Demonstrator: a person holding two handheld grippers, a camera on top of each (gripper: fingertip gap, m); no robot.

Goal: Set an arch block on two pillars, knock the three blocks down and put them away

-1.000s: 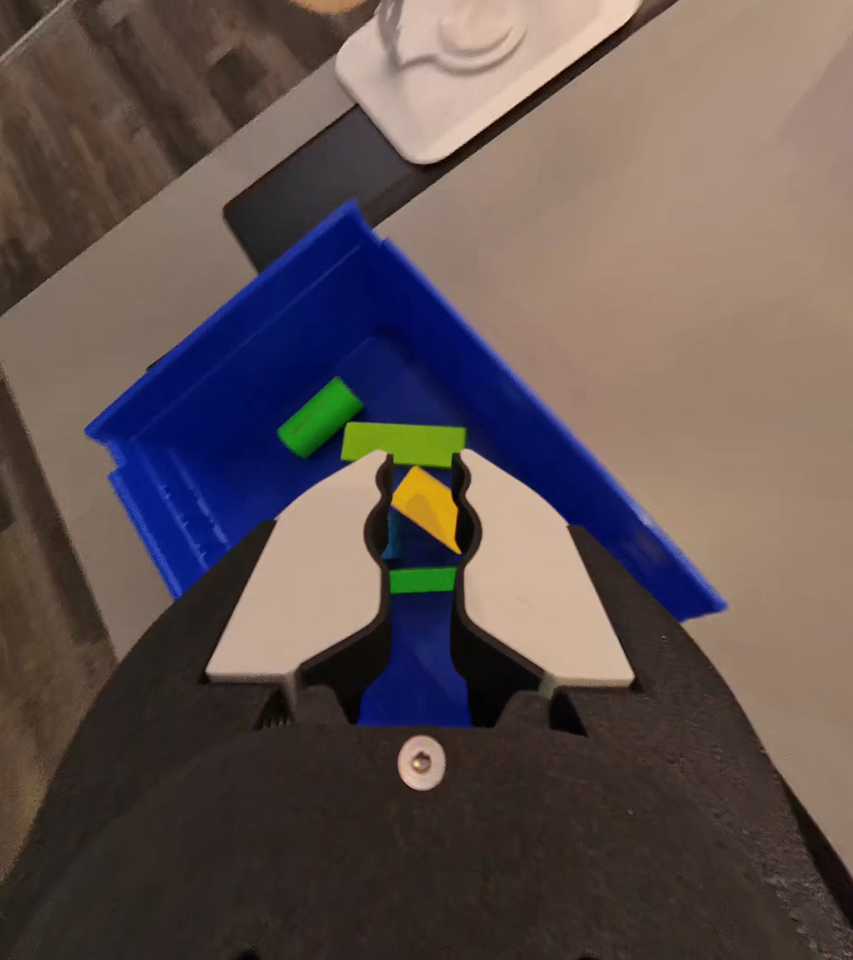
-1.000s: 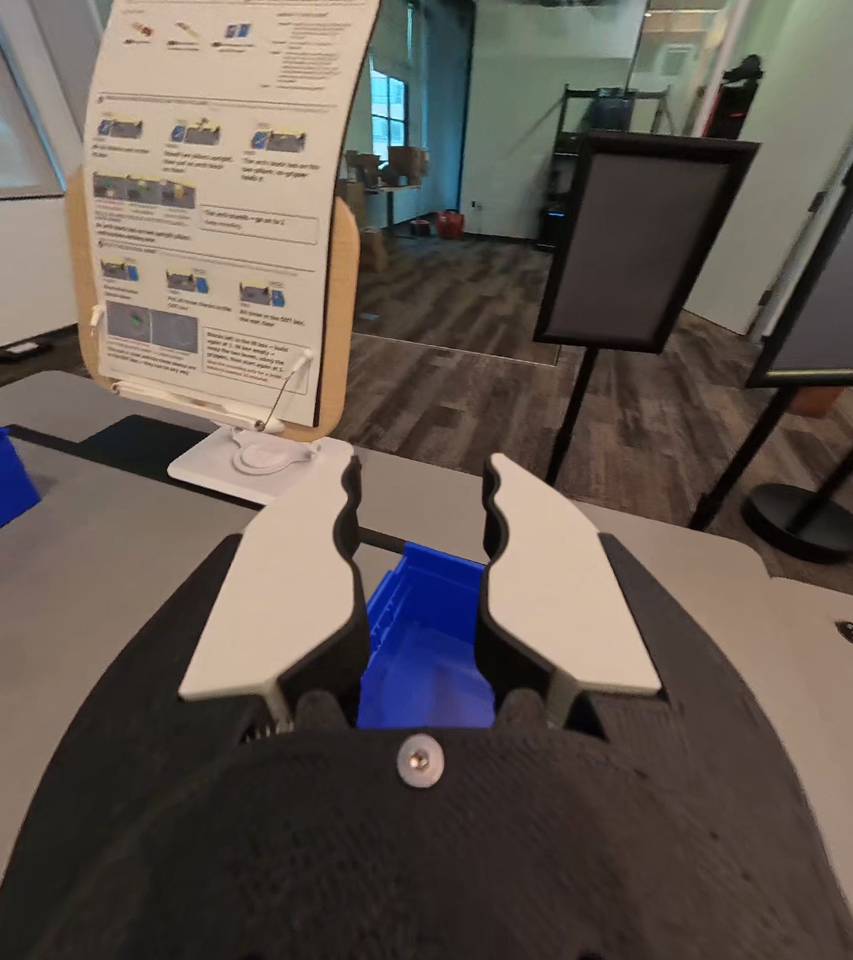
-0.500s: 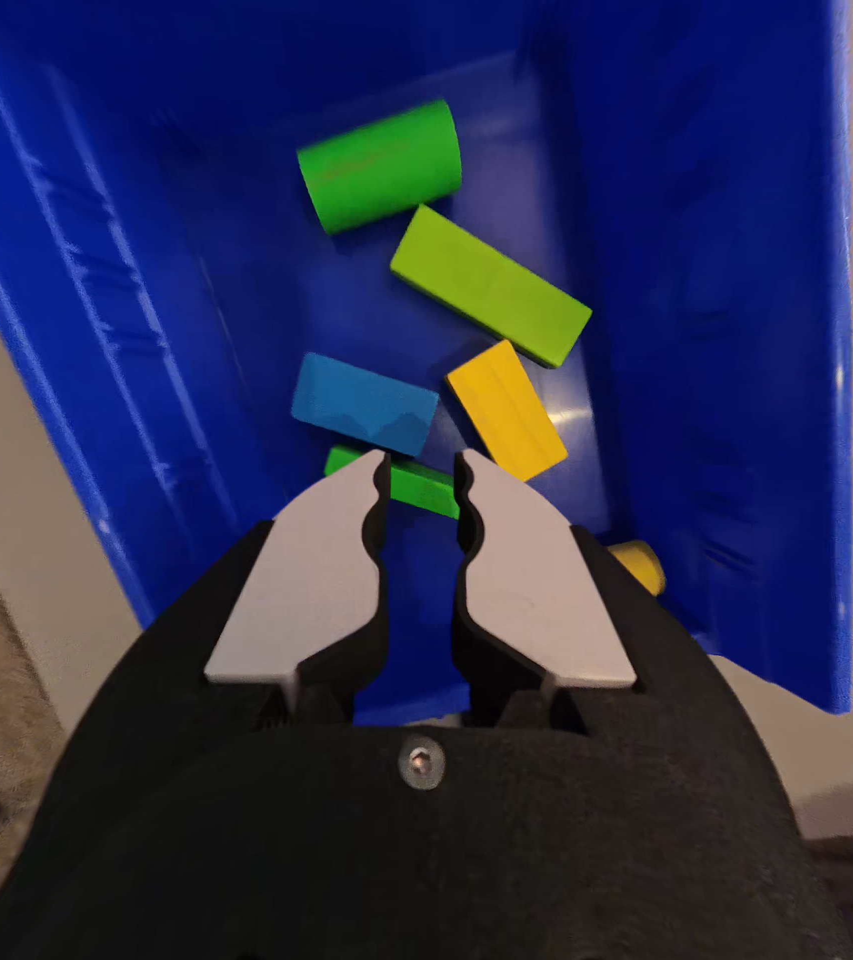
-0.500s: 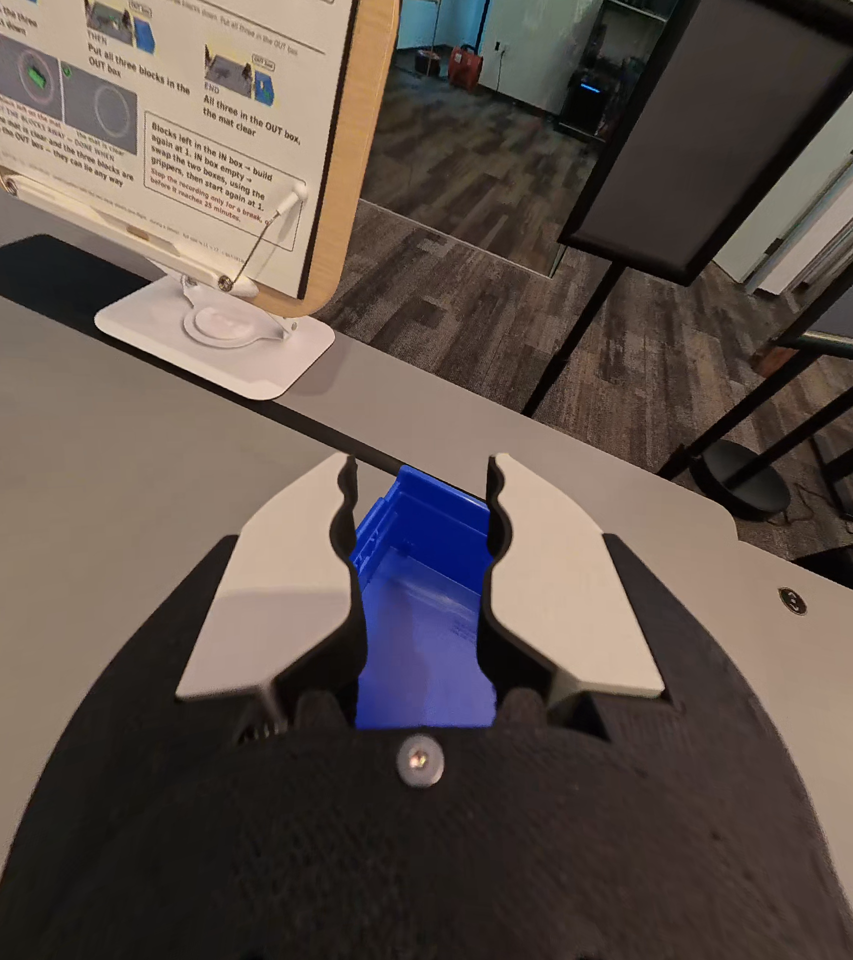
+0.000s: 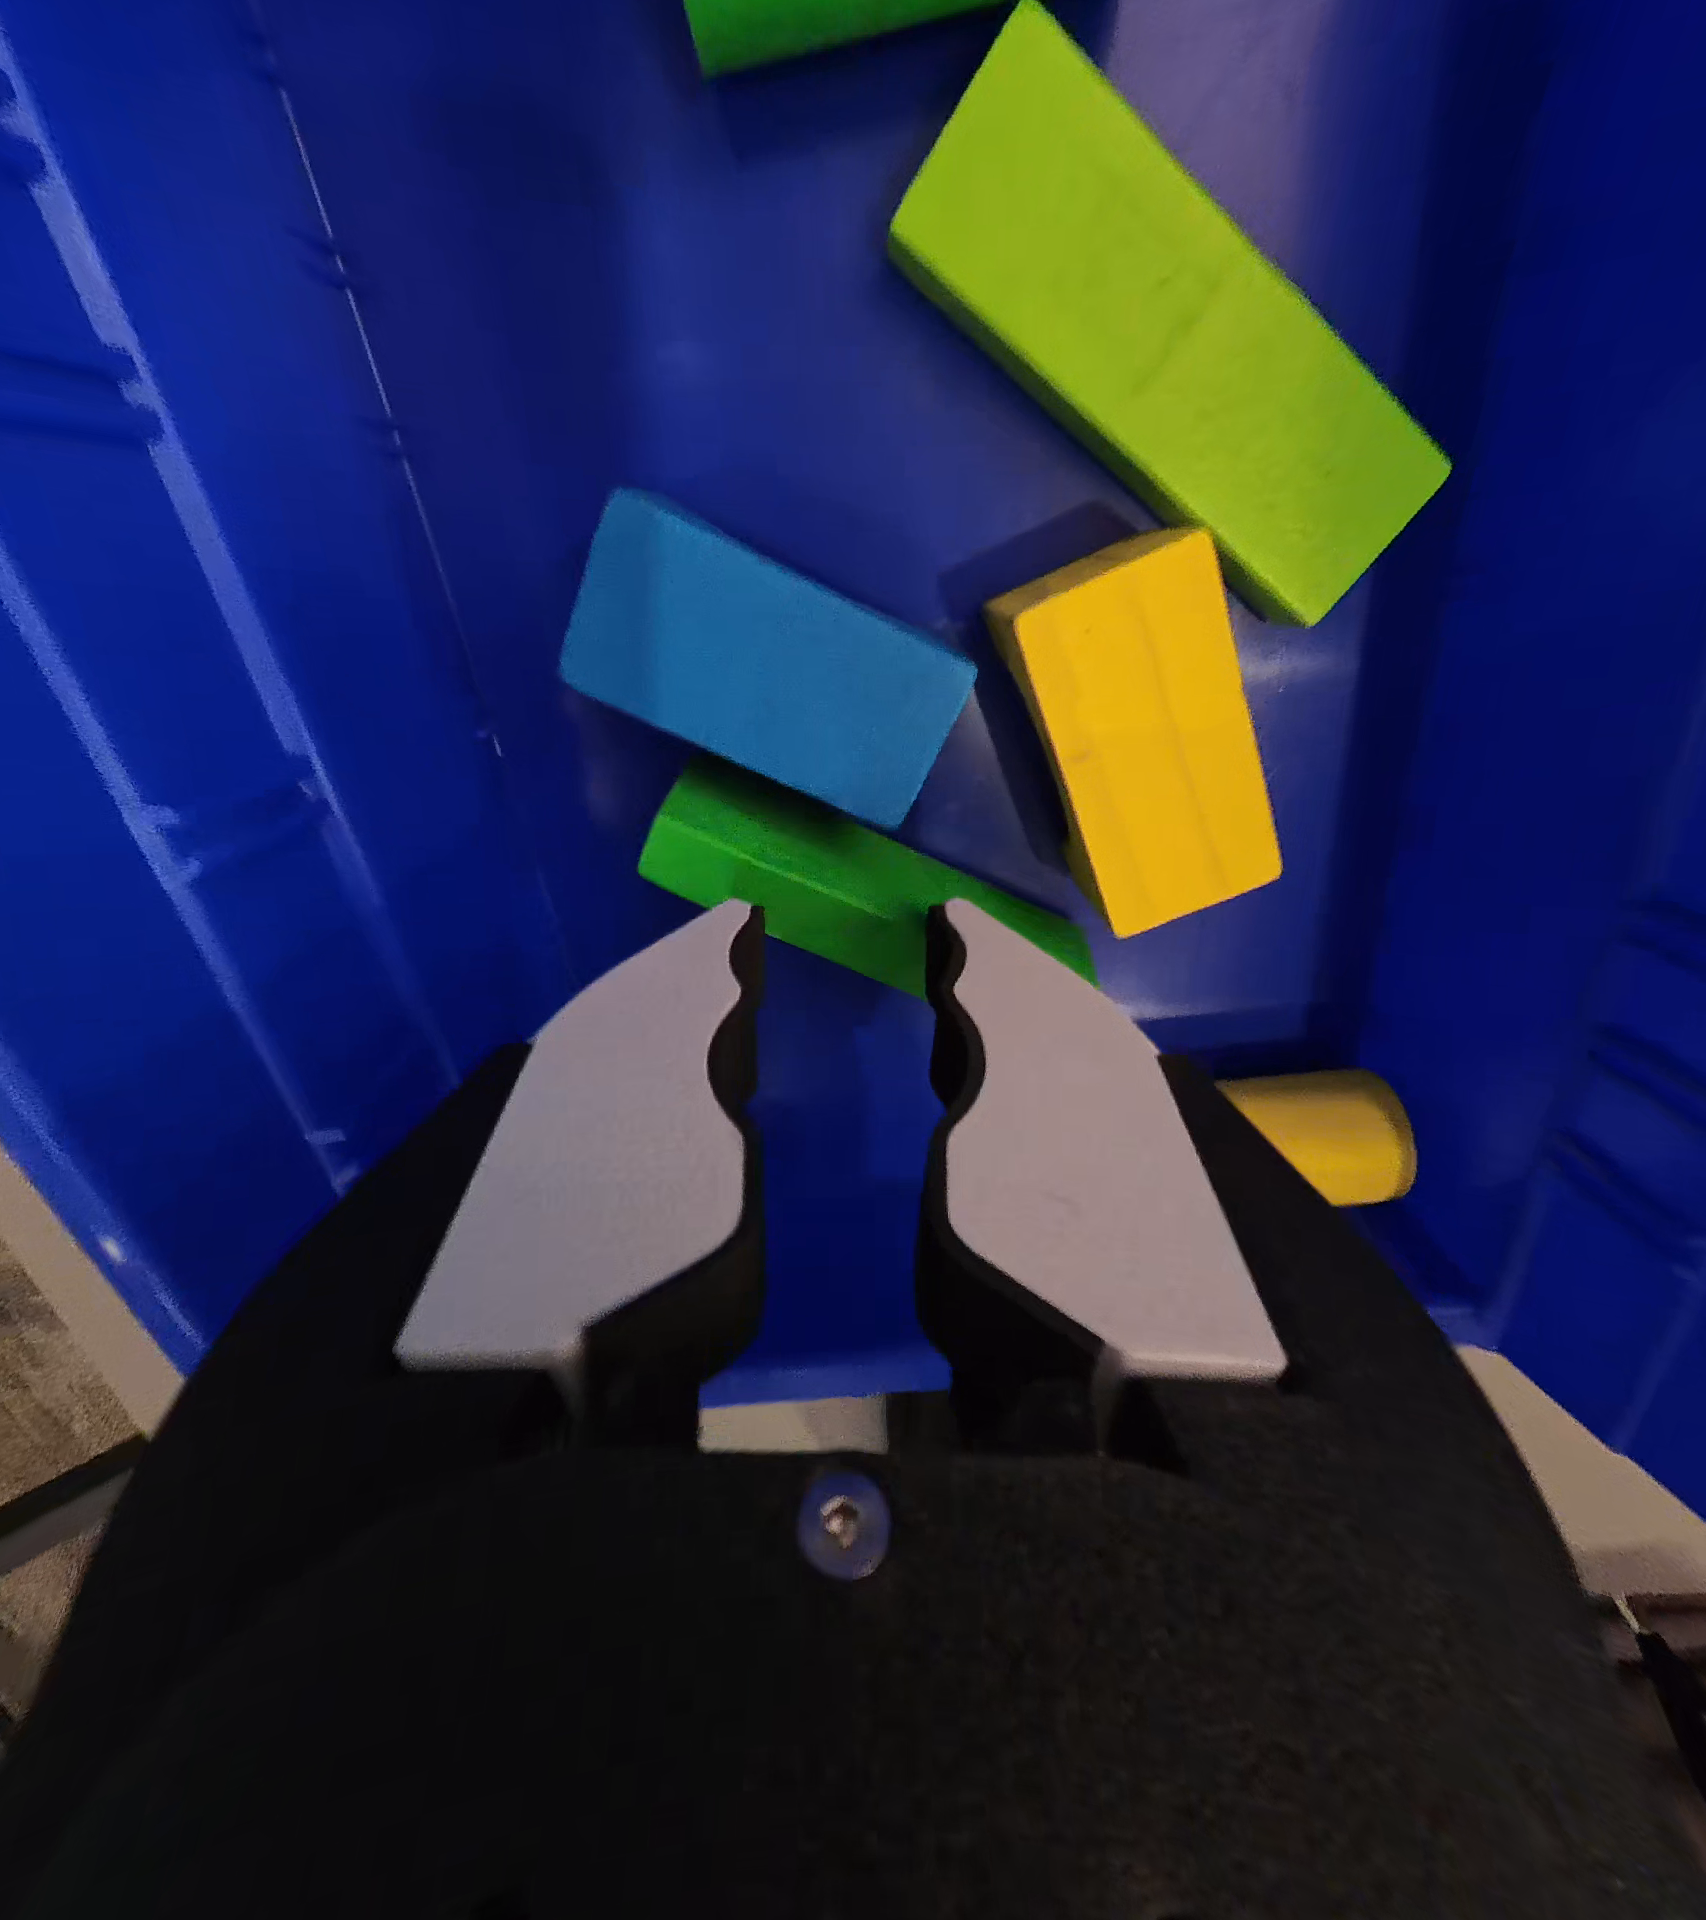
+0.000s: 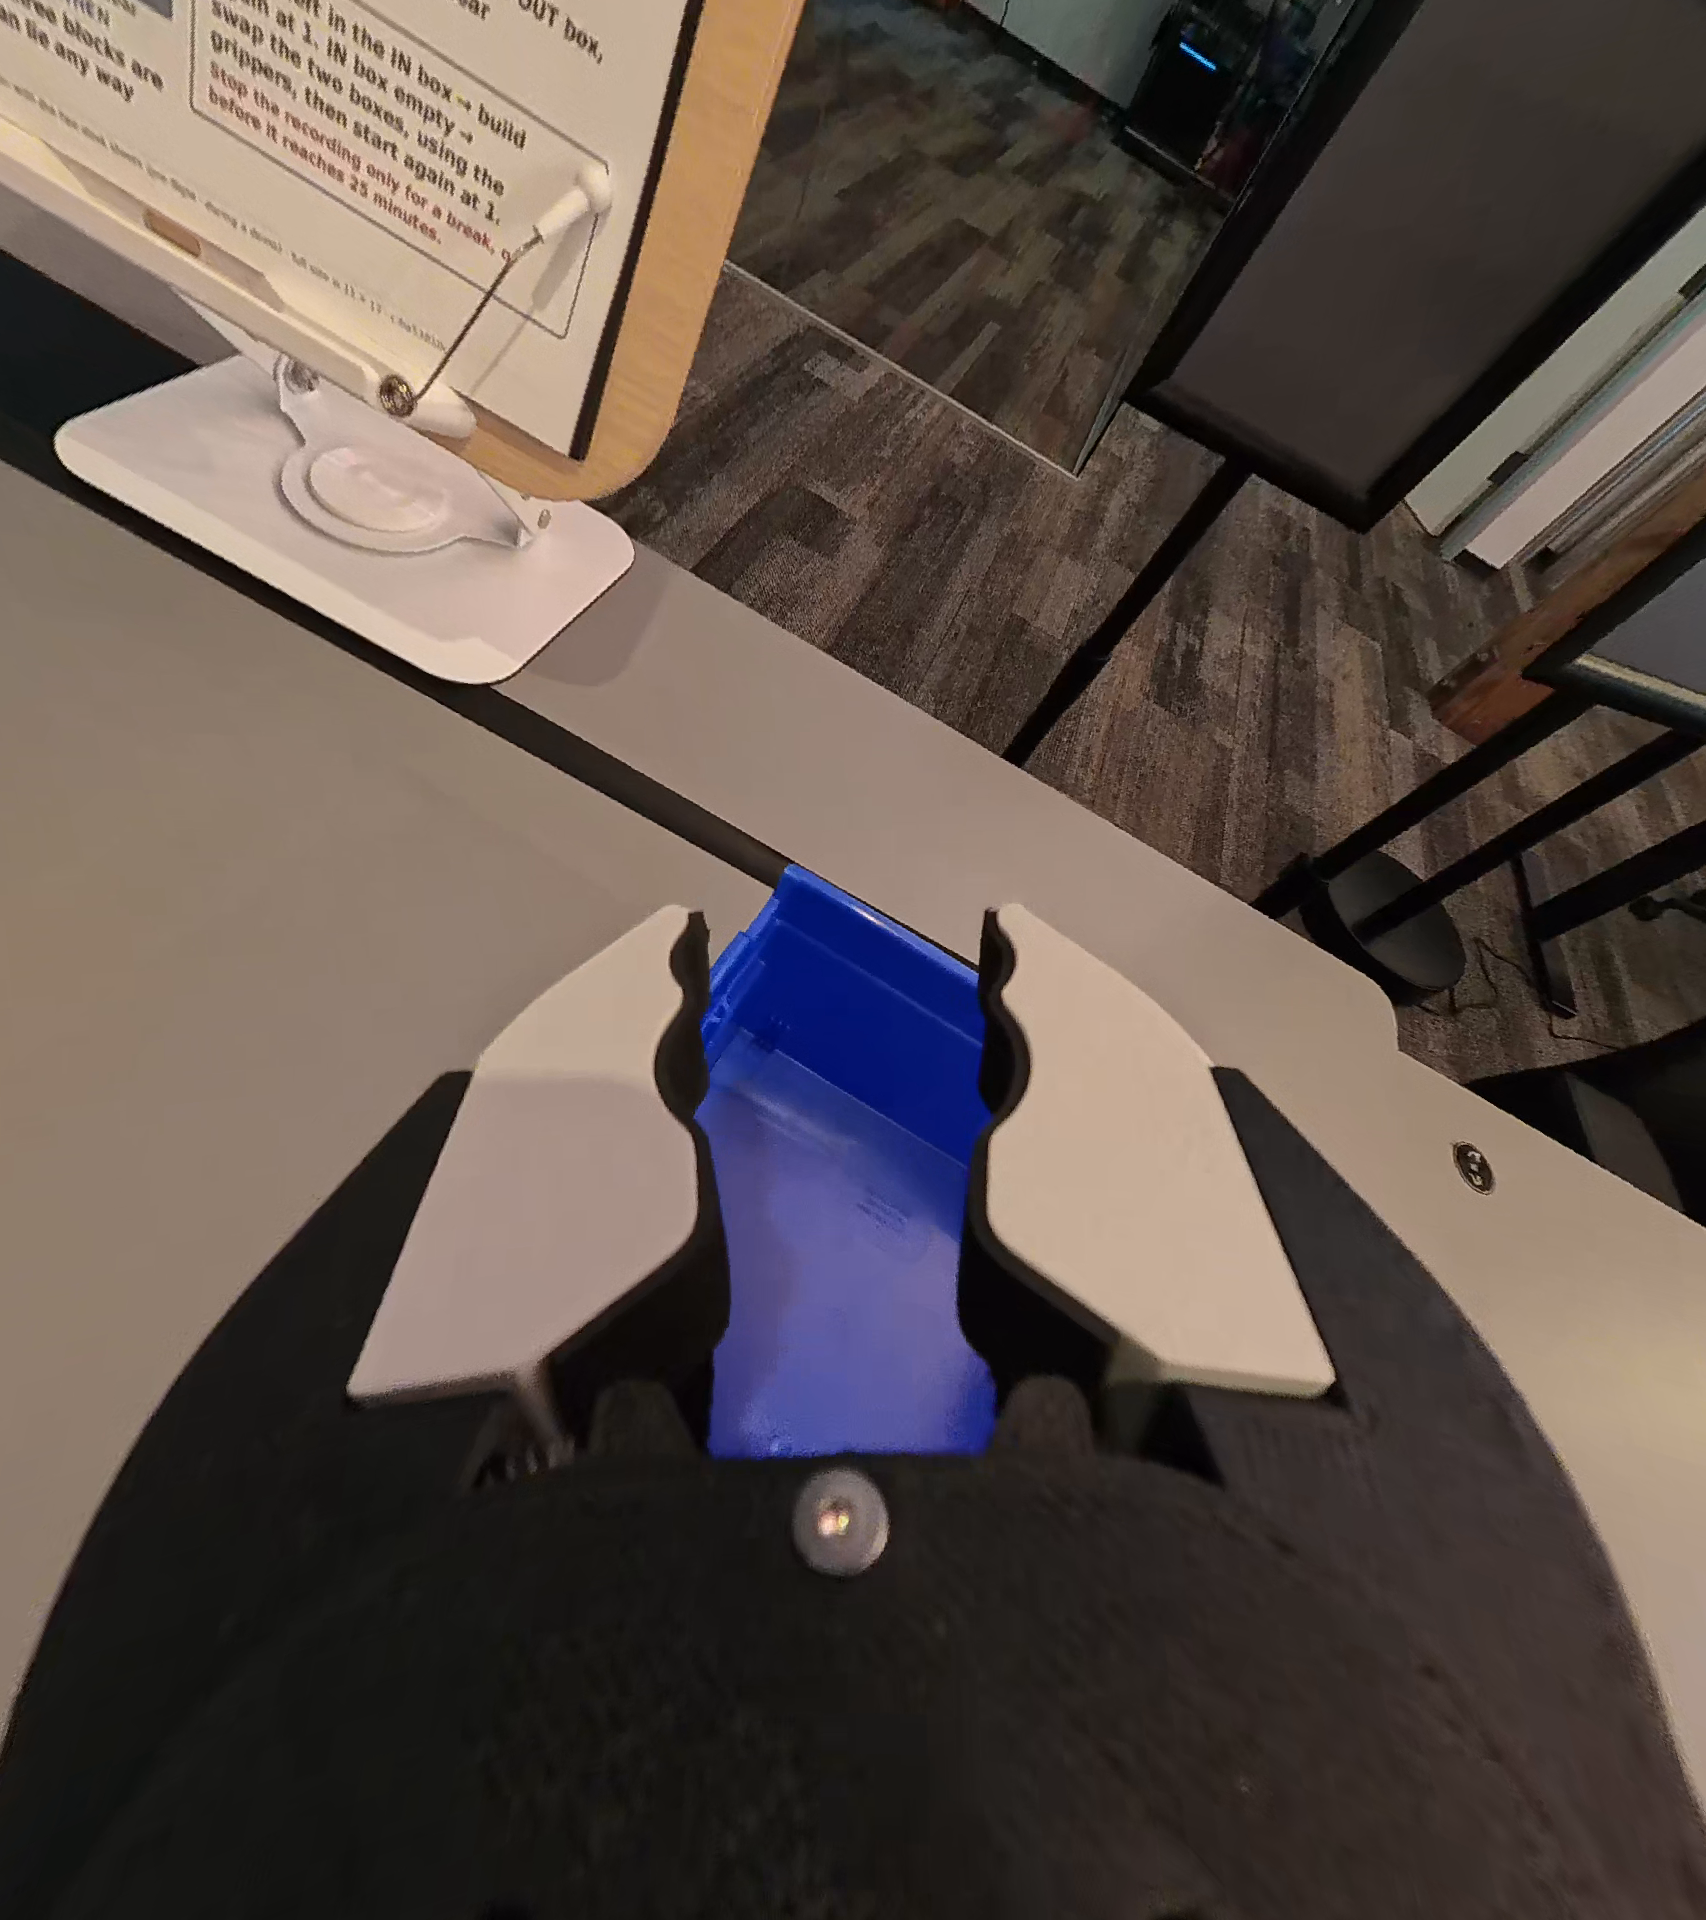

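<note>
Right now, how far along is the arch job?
Nothing built: all visible blocks lie loose in the blue bin. In hand: the left gripper hangs open over the dark green block, which lies partly under the blue block. The right gripper is open and empty over a second blue bin. Left: picking, stacking, knockdown, stowing.

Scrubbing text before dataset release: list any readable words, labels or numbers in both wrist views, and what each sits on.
Printed sheet on the wood-backed stand: black and red lines of print, legible, but I don't transcribe writing.
Blue bin on the right: small moulded marks on its floor, too small to read.
Blocks and blue bin on the left: no writing visible.
</note>
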